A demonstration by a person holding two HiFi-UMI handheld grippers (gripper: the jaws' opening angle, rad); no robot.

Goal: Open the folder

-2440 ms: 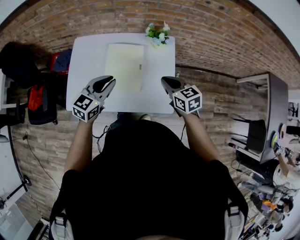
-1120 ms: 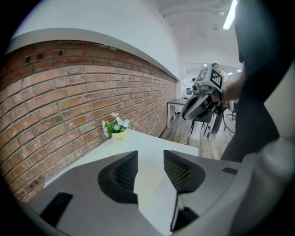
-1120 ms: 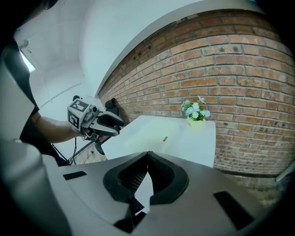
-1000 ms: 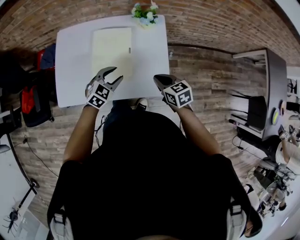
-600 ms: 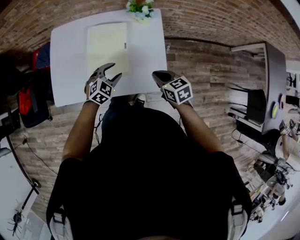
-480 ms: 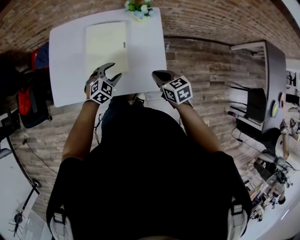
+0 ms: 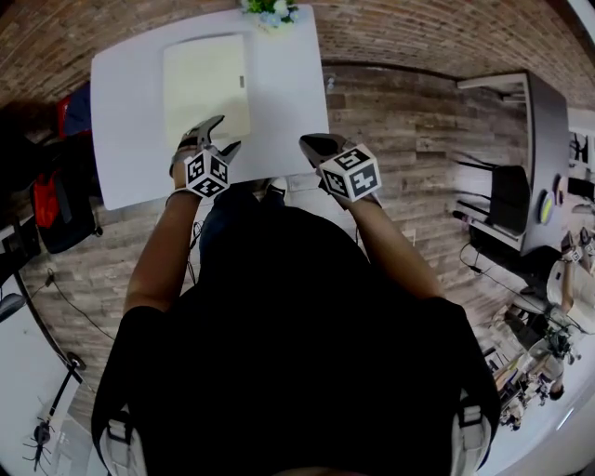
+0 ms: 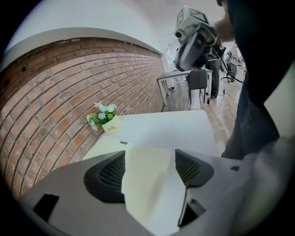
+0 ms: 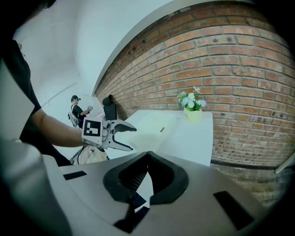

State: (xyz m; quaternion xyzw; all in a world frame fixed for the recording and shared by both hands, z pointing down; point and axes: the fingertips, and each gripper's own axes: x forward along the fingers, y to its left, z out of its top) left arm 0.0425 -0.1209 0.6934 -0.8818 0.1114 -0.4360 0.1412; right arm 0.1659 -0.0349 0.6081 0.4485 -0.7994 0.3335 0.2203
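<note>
As its empty jaws are opening, the left gripper faces the cream folder just ahead, nearer than the clenched right gripper.

**What the views hide or cut off**

The flower pot is cut by the head view's top edge, and the person's torso covers much of the floor below the table. The left tongs, jaws opening, overlap the near end of the folder there. In the left gripper view the folder shows in the gap between the jaws, unpressed, its near end behind the tongs' body. The small dark tab on the folder is too small to identify. The dark and red things left of the table are too dim to name. In the right gripper view the right tongs hide the table's near edge, and 1 distant person is too small to make out.
</note>
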